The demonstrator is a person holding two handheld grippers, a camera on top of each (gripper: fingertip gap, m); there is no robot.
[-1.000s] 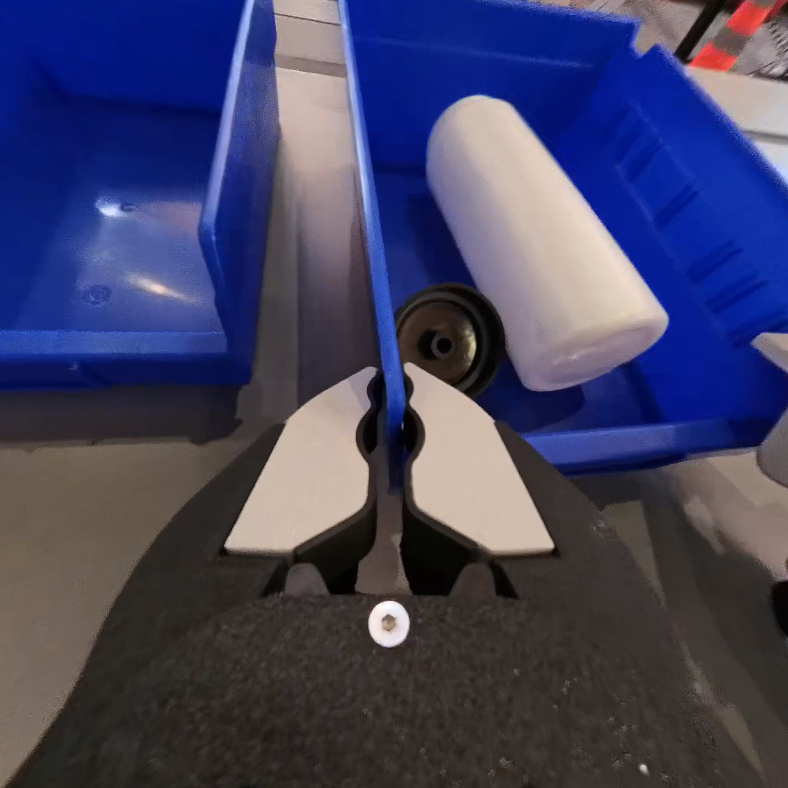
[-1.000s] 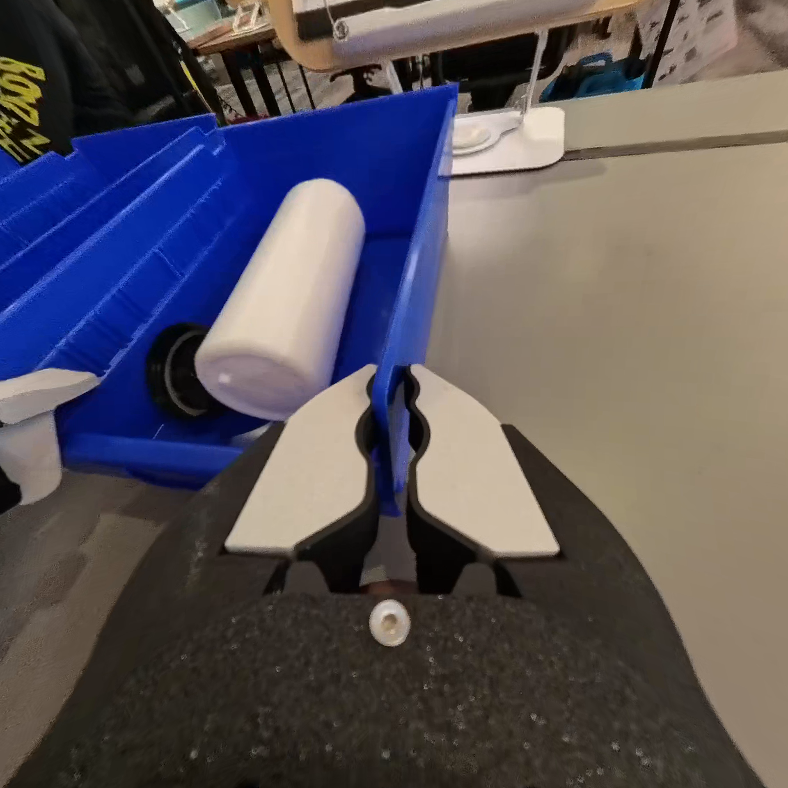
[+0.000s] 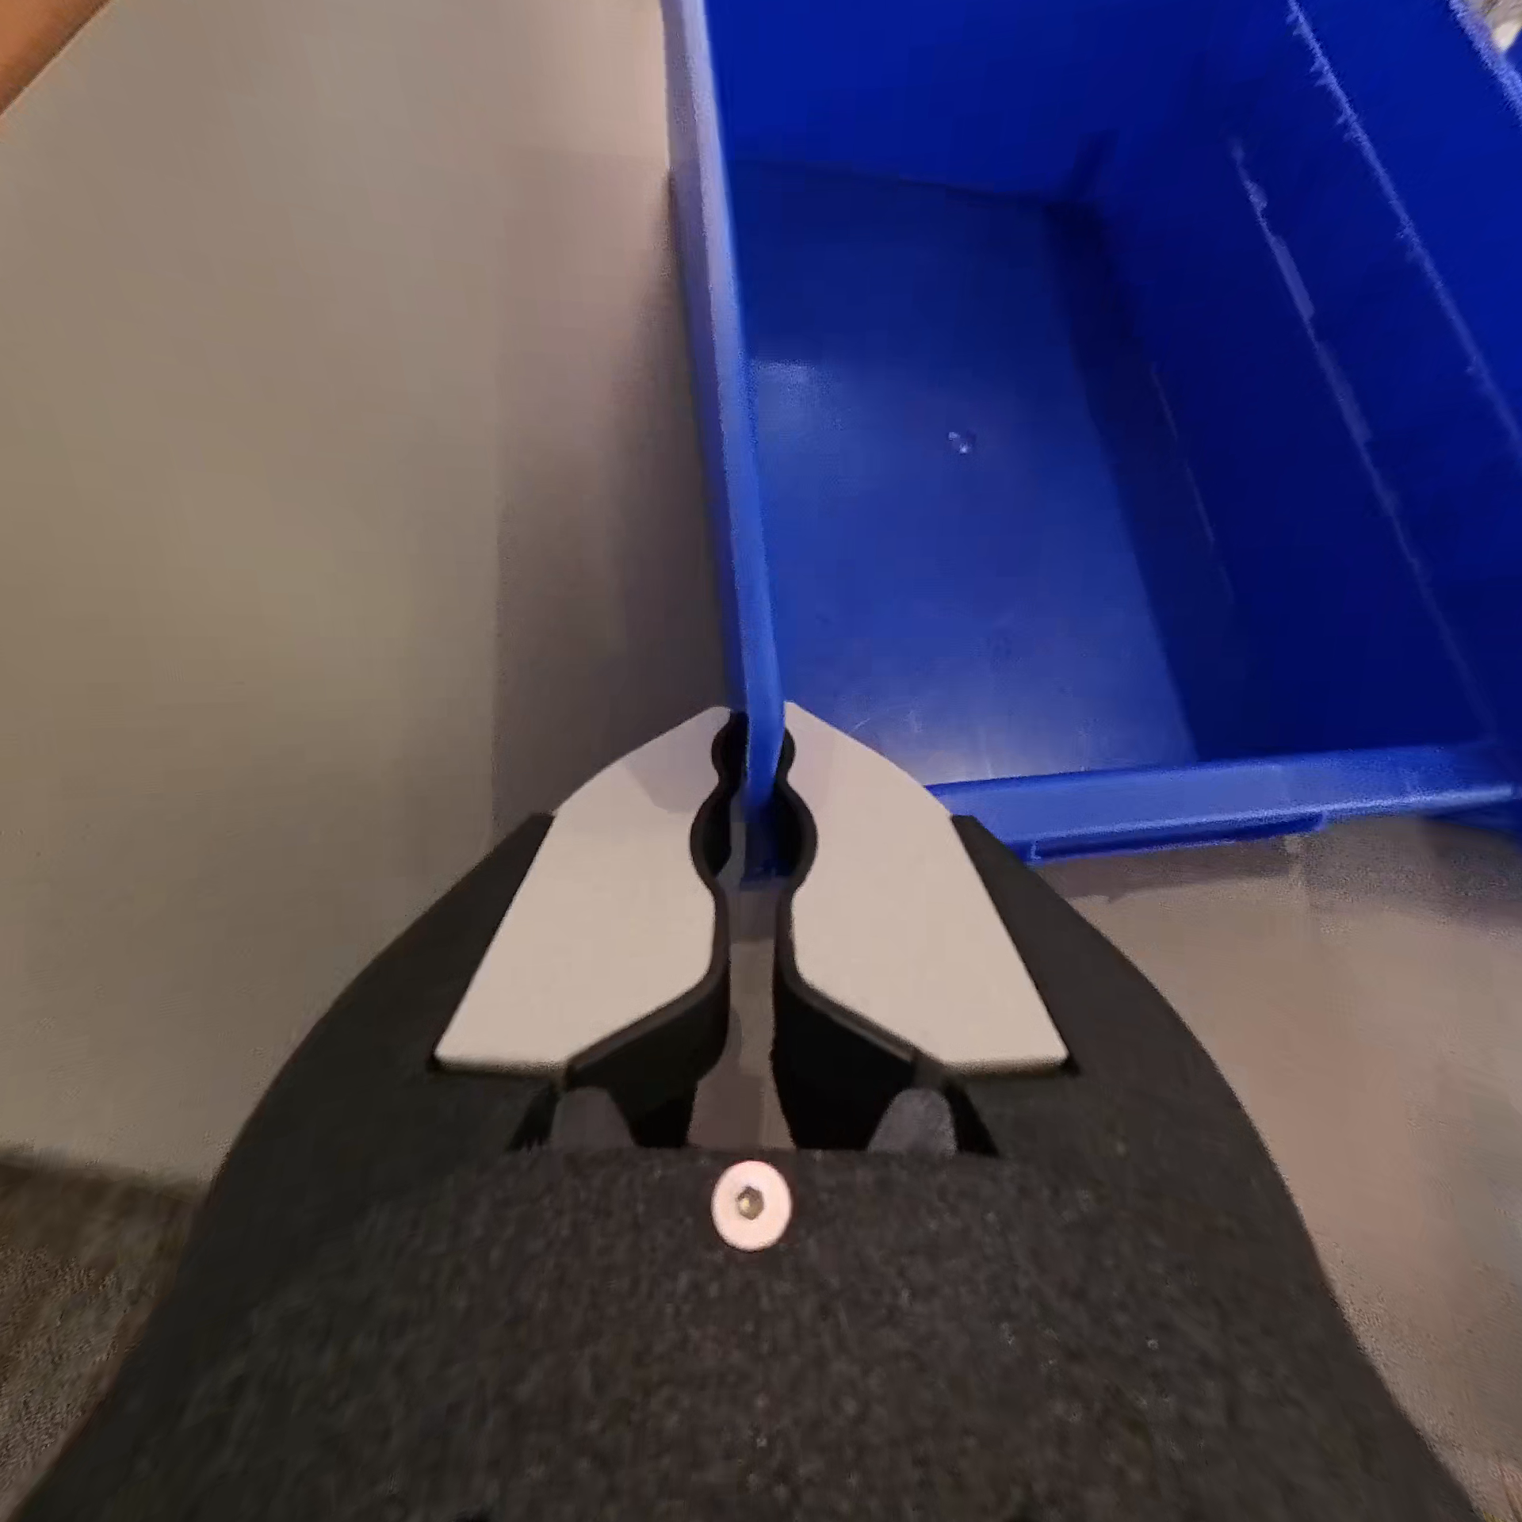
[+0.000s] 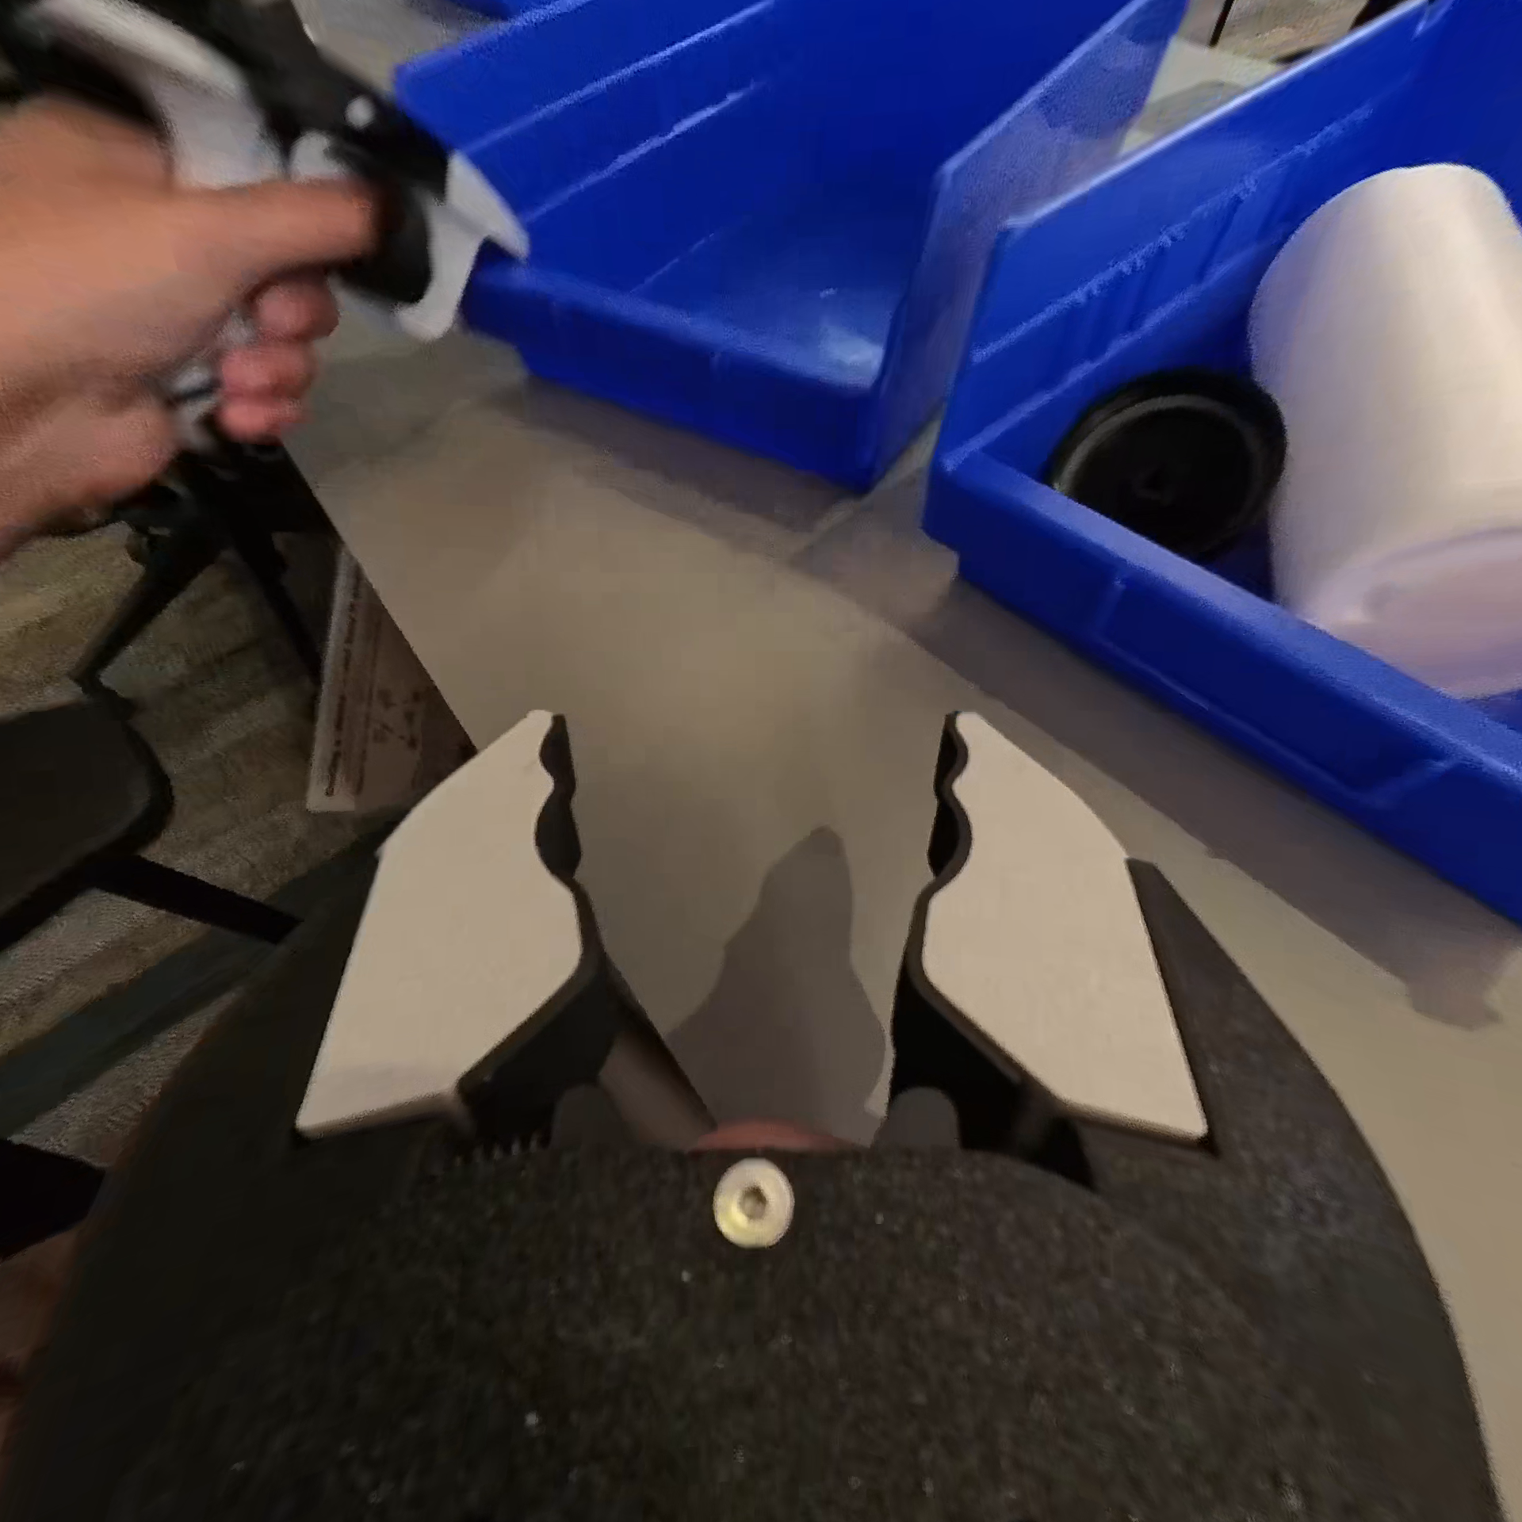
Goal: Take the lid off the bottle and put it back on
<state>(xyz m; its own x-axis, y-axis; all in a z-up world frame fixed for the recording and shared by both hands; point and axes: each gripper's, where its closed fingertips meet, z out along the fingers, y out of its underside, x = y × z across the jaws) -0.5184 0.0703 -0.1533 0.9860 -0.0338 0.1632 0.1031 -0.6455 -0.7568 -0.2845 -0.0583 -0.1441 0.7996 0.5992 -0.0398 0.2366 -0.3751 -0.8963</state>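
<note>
The left gripper (image 3: pixel 762 725) is closed on the thin left side wall of an empty blue plastic storage bin (image 3: pixel 947 535), its two pale fingertips pressed against either face of the wall near the bin's front corner. This bin sits on a smooth grey tabletop (image 3: pixel 329 494), with bare table to its left.

The right gripper (image 4: pixel 753 725) hovers over the grey tabletop with its jaws spread wide and nothing between them. Ahead and to its right stands a second blue plastic bin (image 4: pixel 1153 593), close beside the empty one with a narrow strip of table between them. Inside it lies the white cylindrical bottle (image 4: pixel 1400 428) on its side, and the round black lid (image 4: pixel 1169 461) rests on edge against the bin's left wall, just beside the bottle. The bin's low front wall stands between the open jaws and both items. At far left a person's hand (image 4: pixel 140 321) grips the left gripper's handle; below is a carpeted floor (image 4: pixel 206 741).
</note>
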